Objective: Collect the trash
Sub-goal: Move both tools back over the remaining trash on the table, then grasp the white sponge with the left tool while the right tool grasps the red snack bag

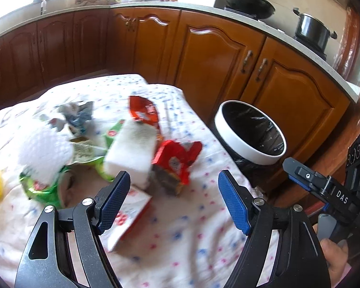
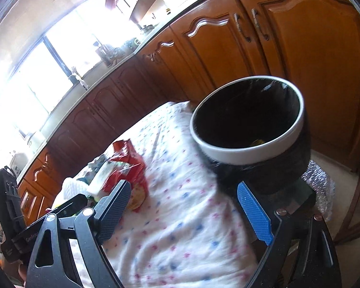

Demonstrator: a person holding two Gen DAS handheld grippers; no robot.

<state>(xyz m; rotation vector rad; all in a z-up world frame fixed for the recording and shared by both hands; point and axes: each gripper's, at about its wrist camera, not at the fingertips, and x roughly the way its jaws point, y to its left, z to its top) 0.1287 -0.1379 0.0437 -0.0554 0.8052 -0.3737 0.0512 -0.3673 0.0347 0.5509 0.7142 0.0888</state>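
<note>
Both of my grippers stand with their jaws wide apart and nothing between the pads. My left gripper (image 1: 174, 201) is tilted downward over the table's flowered cloth (image 1: 180, 235), just short of the heap of trash: a white sponge block (image 1: 129, 153), red wrappers (image 1: 177, 160), green packets (image 1: 43, 189) and crumpled paper (image 1: 74, 117), all lying together on the cloth. My right gripper (image 2: 184, 213) also slants down, over the cloth's right-hand part, with the bin (image 2: 249, 129) just beyond its right finger. That white-rimmed bin, lined with a black bag, stands beside the table's edge, before the wooden cabinets (image 1: 228, 55). A small yellowish scrap shows inside it.
</note>
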